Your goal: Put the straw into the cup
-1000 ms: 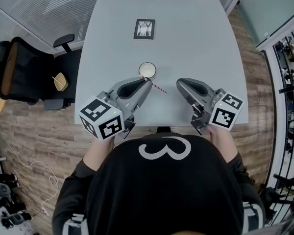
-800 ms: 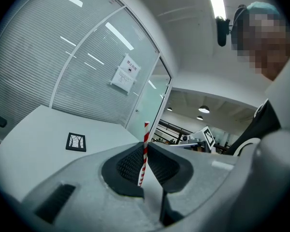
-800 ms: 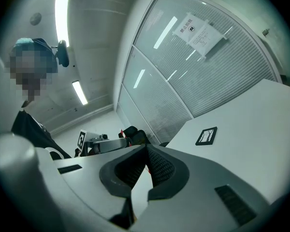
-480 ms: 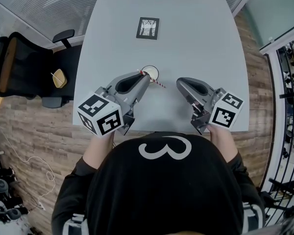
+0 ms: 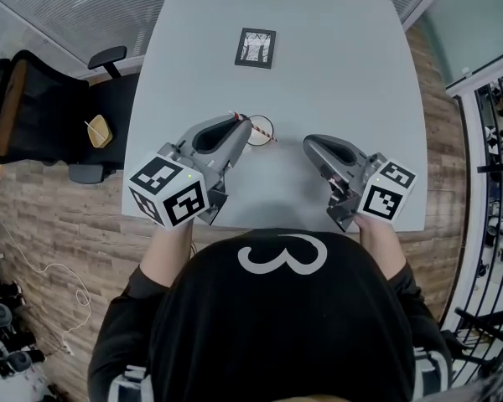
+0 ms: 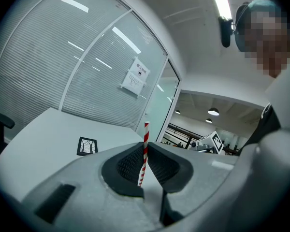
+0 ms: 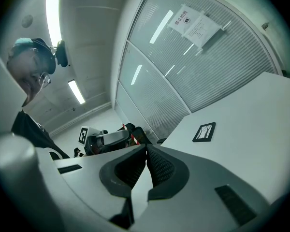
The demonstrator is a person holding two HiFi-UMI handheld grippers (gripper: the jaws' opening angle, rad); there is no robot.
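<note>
Head view, at the cup [image 5: 269, 123]: holds the red-and-white straw [image 5: 265, 134] in the left gripper [image 5: 240, 123], pads pinched on its shaft, slantwise above the cup's mouth, one end just past the rim on the side nearer the person. Cannot tell whether any part dips inside; judged not yet in. Holds the right gripper [image 5: 309, 146] near the cup on its other side, jaws pressed together on nothing. Likely handles as a light, thin paper tube: stiff enough to stand up from the pads, easily crushed or kinked by a hard squeeze, apt to pivot in a slack one. Best pinched gently at mid-shaft or slightly above, leaving a long free end to steer down into the cup.
</note>
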